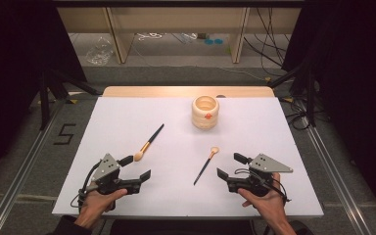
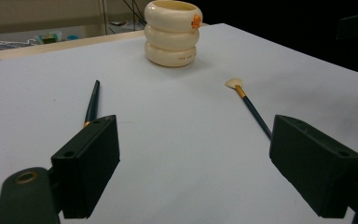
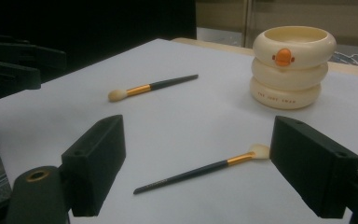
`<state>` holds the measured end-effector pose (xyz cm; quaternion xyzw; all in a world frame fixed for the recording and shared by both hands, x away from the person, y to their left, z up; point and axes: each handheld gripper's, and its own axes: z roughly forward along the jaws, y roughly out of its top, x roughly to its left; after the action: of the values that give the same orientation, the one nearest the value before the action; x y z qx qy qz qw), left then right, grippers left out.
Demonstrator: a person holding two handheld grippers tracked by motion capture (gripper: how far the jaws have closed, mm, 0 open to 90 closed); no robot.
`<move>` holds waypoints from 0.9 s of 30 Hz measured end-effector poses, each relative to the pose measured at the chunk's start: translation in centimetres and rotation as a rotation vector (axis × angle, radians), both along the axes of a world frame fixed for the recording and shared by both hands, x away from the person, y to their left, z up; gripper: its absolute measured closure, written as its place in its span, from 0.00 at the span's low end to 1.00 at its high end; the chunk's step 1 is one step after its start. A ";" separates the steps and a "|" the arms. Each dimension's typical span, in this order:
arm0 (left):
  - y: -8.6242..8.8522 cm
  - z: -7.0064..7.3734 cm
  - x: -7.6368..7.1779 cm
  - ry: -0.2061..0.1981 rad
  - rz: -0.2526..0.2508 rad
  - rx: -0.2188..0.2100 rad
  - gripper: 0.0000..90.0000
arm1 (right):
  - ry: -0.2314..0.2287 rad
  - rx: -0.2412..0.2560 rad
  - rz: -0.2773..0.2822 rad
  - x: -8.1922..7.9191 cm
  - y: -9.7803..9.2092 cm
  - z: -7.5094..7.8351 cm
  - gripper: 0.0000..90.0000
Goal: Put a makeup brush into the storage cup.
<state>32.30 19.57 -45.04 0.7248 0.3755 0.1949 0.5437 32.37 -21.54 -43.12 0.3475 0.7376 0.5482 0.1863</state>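
A cream ringed cup (image 1: 205, 112) with an orange duck bill stands at the back middle of the white table (image 1: 127, 117); it also shows as the cup (image 2: 172, 32) and the cup (image 3: 292, 67). One dark-handled makeup brush (image 1: 149, 142) lies left of centre, its tip near my left gripper (image 1: 137, 167). A second brush (image 1: 206, 165) lies just left of my right gripper (image 1: 231, 166). Both grippers stand open and empty at the near edge. The left gripper (image 2: 193, 161) sees both brushes (image 2: 92, 103) (image 2: 251, 108). The right gripper (image 3: 196, 175) has the brush (image 3: 200, 170) lying between its jaws on the table.
A wooden strip (image 1: 186, 91) borders the table's far edge. Black stands (image 1: 49, 83) and cables (image 1: 298, 112) flank the table on the floor. Shelving legs (image 1: 115, 34) stand behind.
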 end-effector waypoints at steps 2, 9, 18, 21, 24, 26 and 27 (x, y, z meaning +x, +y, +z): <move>0.0 0.0 0.0 0.002 -0.002 0.007 0.18 | 0.006 0.008 0.009 0.1 0.0 -0.1 0.21; 0.1 0.0 0.1 0.027 -0.004 0.011 0.18 | 0.007 0.006 0.003 0.3 -0.2 -0.2 0.21; 0.2 0.1 0.2 0.042 -0.003 -0.006 0.18 | 0.007 -0.011 0.004 0.1 -0.1 -0.1 0.21; 0.2 0.2 0.4 0.044 0.002 -0.004 0.18 | 0.007 -0.009 0.006 0.2 0.0 -0.1 0.21; 0.1 0.4 0.8 0.049 -0.006 0.008 0.18 | 0.007 -0.006 0.008 0.3 0.0 -0.2 0.21; -0.1 0.3 0.9 0.065 0.002 0.004 0.18 | 0.021 -0.010 0.006 0.3 0.0 -0.2 0.21; -0.1 0.3 1.0 0.067 0.001 0.006 0.18 | 0.011 0.006 0.001 0.4 0.0 -0.4 0.21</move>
<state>33.28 19.47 -44.73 0.7324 0.3932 0.1718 0.5287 32.76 -21.50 -43.47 0.3506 0.7371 0.5486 0.1808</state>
